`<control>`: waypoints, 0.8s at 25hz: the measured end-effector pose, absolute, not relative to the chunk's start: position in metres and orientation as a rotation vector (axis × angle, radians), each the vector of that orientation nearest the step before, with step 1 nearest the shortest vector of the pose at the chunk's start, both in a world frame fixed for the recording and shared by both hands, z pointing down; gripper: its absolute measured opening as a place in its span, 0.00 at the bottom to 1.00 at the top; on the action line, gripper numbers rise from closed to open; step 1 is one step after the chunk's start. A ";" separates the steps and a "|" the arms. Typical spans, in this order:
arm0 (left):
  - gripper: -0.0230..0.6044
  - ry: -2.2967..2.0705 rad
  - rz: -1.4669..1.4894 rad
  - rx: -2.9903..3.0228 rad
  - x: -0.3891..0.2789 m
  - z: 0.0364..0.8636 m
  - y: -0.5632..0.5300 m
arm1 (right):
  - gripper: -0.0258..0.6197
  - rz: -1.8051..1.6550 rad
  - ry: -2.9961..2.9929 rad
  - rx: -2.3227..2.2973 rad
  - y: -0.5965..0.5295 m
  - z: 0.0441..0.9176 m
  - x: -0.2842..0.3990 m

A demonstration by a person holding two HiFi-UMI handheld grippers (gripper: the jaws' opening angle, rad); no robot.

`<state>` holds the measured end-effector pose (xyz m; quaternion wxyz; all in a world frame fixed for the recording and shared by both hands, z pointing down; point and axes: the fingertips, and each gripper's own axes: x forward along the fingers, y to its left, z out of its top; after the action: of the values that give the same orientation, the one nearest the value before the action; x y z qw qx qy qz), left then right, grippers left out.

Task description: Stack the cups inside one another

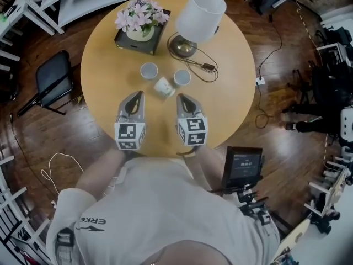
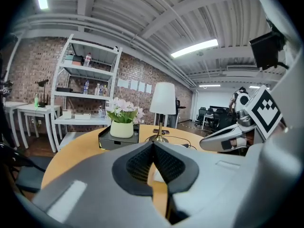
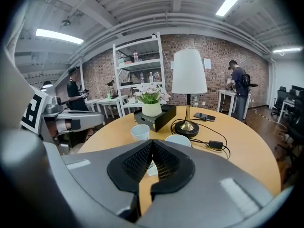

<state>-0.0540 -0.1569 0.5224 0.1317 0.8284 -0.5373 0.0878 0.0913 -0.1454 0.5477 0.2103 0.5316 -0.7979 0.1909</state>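
Head view looks down on a round wooden table (image 1: pixel 105 87) with three white cups clustered near its middle: the left cup (image 1: pixel 149 70) and the right cup (image 1: pixel 182 78) stand upright and apart, and the tipped cup (image 1: pixel 164 87) lies on its side just in front of them, between the two. The left gripper (image 1: pixel 138 94) and the right gripper (image 1: pixel 180 97) hover side by side over the near part of the table, one on either side of the tipped cup, touching none of the cups. Behind the cups stand a lamp (image 1: pixel 199 15) with its cable and a flower pot (image 1: pixel 140 33) on a black box. Left gripper view shows its jaws pressed together at the tips with nothing between them, the flowers and lamp beyond. Right gripper view shows its jaws likewise closed and empty, the two upright cups standing just past the tips
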 end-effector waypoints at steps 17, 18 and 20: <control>0.04 -1.461 0.383 2.331 -0.028 0.599 -0.184 | 0.10 0.610 -2.111 1.434 -0.174 0.621 0.109; 0.04 -1.457 0.387 2.329 -0.027 0.601 -0.183 | 0.11 0.610 -2.105 1.431 -0.173 0.624 0.110; 0.04 -1.453 0.394 2.322 -0.026 0.603 -0.181 | 0.15 0.608 -2.094 1.426 -0.172 0.628 0.112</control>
<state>-0.0256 -0.1806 0.6034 0.1860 0.8245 -0.5158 0.1399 0.1117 -0.1720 0.6279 0.2650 0.5279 -0.7749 0.2249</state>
